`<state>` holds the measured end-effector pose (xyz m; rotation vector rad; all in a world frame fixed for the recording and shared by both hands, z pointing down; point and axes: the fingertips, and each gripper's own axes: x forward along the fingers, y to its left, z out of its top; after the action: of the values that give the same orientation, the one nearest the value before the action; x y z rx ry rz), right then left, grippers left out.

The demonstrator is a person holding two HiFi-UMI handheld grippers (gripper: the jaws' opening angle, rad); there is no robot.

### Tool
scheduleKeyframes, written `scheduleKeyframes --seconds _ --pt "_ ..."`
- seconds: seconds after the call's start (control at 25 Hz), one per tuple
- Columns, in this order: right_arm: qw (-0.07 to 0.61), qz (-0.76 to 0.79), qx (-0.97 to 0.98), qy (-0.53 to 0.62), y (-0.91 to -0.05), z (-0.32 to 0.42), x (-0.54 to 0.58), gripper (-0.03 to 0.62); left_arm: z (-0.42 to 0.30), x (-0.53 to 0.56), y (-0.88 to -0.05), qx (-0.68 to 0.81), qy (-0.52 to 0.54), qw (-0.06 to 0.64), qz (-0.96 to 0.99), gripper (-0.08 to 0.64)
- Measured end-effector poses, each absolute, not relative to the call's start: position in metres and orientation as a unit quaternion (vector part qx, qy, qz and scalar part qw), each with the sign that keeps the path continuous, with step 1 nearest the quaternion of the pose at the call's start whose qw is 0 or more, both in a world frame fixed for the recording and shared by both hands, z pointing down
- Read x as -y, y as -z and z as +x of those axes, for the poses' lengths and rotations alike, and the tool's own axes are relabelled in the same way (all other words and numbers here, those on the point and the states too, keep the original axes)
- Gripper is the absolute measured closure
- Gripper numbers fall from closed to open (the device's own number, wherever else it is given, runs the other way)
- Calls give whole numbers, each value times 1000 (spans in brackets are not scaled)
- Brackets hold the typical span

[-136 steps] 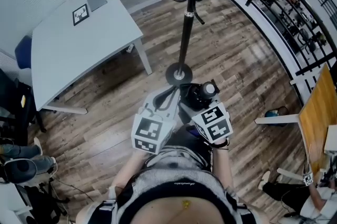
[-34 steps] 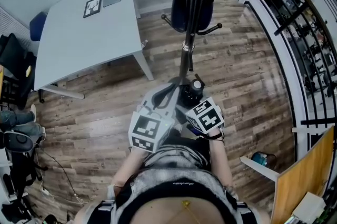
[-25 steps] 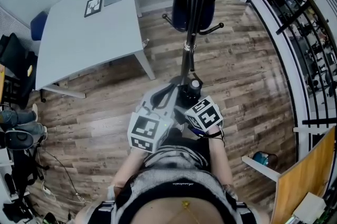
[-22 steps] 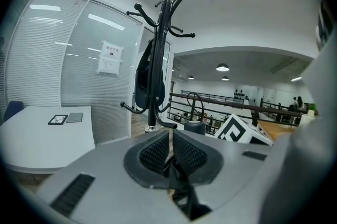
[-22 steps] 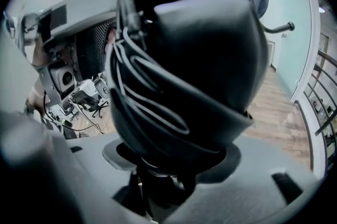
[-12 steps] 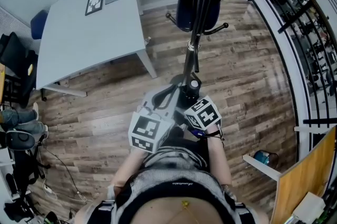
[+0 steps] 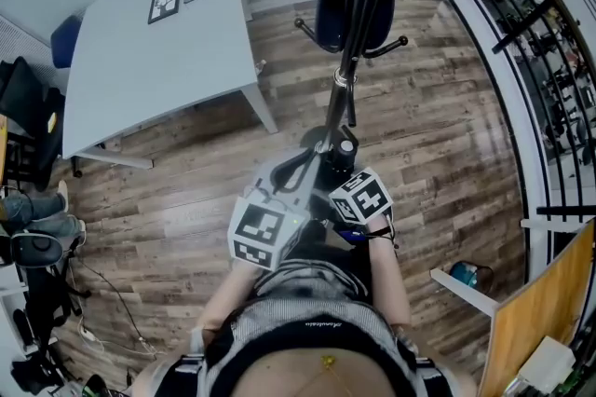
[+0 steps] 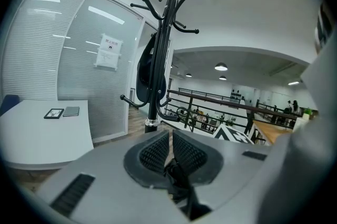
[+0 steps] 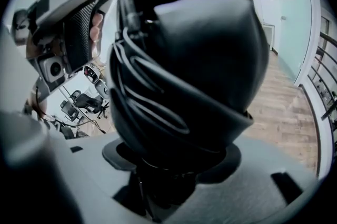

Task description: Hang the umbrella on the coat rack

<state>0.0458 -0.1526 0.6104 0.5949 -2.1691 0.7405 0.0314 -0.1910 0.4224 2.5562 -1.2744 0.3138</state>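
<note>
While a rack [image 7: 345,60] with a dark bag [image 7: 331,4] stands just ahead of both claws and a white bench [image 7: 140,50] lies ahead-left, the right claw [image 9: 171,186] clamps the folded umbrella [image 9: 184,70], which hides its jaws. The left claw [image 8: 169,136], nearly pressed together, pinches a black strap [image 8: 176,175]; where the strap leads is unclear.

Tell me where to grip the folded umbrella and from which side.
Grip the umbrella at its narrow end beneath the bulging folds, coming from below, as the right gripper does. The bundle is fat above and slim there, and its top stays free toward the coat rack.
</note>
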Motion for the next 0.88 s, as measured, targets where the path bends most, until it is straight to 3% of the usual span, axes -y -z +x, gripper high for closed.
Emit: scheduleKeyframes --seconds 0.88 --pt "391 230 836 -310 -626 59 156 311 42 205 -415 433 -109 142 883 538"
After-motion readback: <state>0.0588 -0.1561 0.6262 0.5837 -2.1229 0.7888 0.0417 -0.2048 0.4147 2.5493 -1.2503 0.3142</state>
